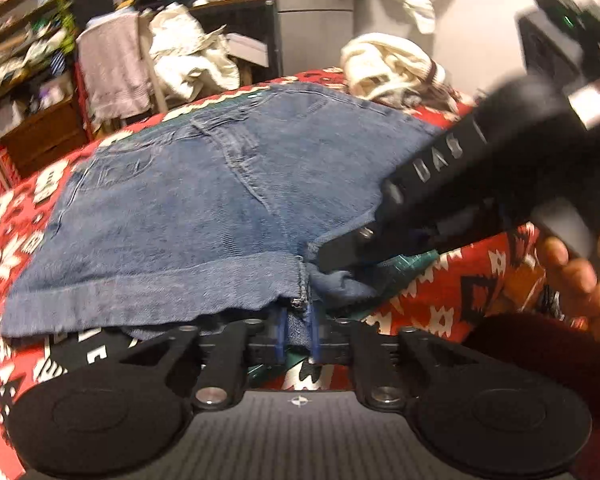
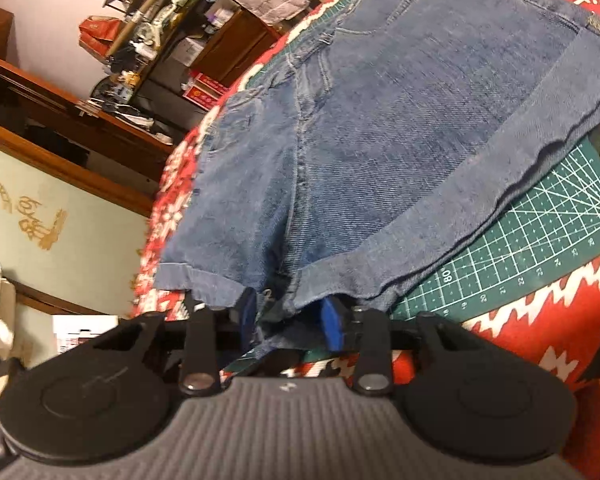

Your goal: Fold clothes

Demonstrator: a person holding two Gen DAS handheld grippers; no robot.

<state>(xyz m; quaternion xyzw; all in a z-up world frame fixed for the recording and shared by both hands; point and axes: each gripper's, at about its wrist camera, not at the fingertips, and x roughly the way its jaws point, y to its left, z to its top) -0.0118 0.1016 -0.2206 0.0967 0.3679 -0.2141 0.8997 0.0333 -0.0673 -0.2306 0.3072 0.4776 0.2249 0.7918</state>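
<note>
**Two grippers crowded on one bit of hem, and that's the risk**

Both tools are working the same spot. The denim shorts (image 1: pixel 204 200) lie spread flat on the patterned red blanket (image 1: pixel 16 240), directly ahead of the left gripper (image 1: pixel 299 330), with the cuffed hem nearest it. That gripper's blue pads are nearly together with a thin fold of denim at the crotch seam pinched between them. The right gripper (image 2: pixel 292 320) comes in from the left one's right side, its pads also clamped on denim at the hem, though with a bit more gap.

What could go sideways, I reckon:

- Each bite looks shallow and right at the cloth's edge, so a quick lift could pull the denim free.
- Denim is stiff and heavy; lifting from one central point would let both legs sag and bunch instead of creasing cleanly.
- The tools are nearly touching, so they could knock each other.
- A green cutting mat (image 2: pixel 532 240) sits under the hem and might drag along.
</note>
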